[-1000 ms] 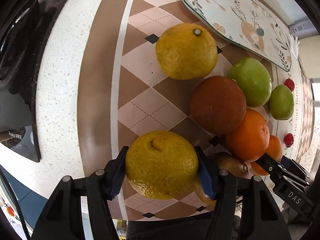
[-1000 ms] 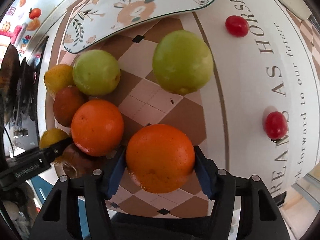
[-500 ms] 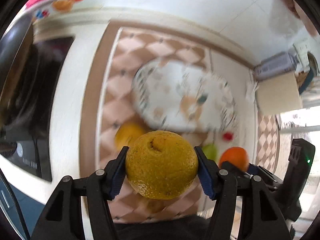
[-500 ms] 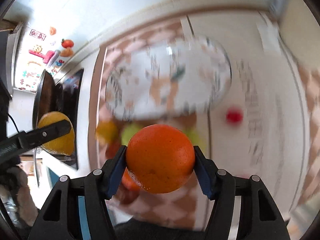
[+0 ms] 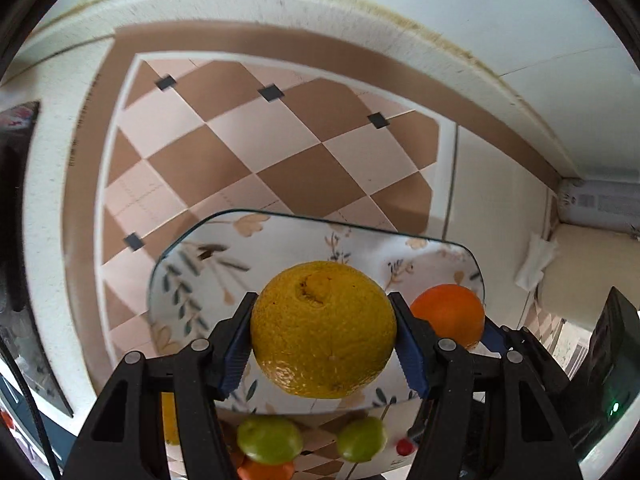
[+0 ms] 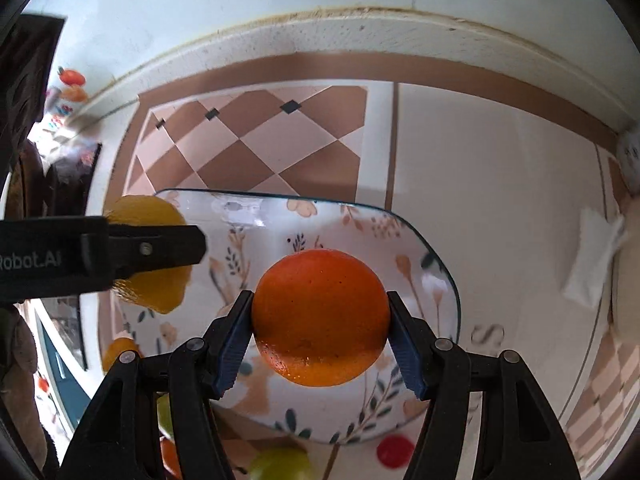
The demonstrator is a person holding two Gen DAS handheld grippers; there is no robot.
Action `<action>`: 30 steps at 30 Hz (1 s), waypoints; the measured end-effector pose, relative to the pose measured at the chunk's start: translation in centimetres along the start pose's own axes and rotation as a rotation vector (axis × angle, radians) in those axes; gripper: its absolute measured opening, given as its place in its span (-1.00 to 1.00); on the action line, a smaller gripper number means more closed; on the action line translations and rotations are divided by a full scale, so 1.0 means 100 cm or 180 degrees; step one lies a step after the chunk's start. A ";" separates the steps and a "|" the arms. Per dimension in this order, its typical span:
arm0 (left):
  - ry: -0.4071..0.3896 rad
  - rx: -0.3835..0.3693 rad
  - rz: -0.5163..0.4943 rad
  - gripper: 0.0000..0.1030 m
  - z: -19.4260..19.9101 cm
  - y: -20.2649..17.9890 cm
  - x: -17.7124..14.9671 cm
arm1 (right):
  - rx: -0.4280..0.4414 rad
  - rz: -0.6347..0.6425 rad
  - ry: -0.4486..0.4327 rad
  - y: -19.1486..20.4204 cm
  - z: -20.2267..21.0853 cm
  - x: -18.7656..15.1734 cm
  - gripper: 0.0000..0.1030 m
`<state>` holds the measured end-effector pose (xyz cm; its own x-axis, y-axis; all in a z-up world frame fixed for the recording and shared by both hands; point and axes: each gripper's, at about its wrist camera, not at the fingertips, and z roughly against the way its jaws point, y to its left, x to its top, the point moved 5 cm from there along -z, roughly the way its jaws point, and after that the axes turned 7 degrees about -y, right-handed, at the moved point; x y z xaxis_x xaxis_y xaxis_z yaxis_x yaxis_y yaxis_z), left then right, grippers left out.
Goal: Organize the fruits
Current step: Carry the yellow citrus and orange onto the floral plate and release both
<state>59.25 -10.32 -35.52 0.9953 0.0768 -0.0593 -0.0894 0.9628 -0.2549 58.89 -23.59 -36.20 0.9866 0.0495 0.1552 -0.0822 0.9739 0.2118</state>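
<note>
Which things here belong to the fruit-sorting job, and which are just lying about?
Part of the job:
- yellow citrus in the left hand-held gripper
- orange in the right hand-held gripper
- floral plate
- green fruits
- small red fruit

Just lying about:
- checked mat
- folded white tissue

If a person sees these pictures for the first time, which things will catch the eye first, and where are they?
First, the big yellow citrus fruit clamped in the left gripper, and the orange clamped in the right gripper, both held above the floral plate. Next, the green fruits and a small red fruit lying on the checkered mat just in front of the plate's near edge.
</note>
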 end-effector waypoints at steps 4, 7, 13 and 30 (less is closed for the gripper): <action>0.0169 -0.0013 0.0058 0.18 -0.014 0.001 0.003 | 0.0067 0.0081 0.0123 0.004 -0.015 0.003 0.29; 0.0236 0.0049 0.0081 0.18 -0.021 0.002 0.005 | 0.0052 0.0157 0.0194 0.012 -0.025 0.008 0.29; 0.0314 0.0256 0.0011 0.18 -0.028 0.002 0.008 | 0.0098 0.0140 0.0289 0.015 -0.029 0.009 0.31; -0.0479 0.0706 -0.0183 0.64 0.054 0.021 -0.002 | -0.0270 -0.0090 -0.0006 -0.005 0.043 -0.028 0.76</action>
<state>59.05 -6.96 -30.83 0.9944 0.0420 0.0975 -0.0387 0.9986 -0.0350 55.53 -25.15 -32.55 0.9881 0.0215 0.1523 -0.0421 0.9902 0.1335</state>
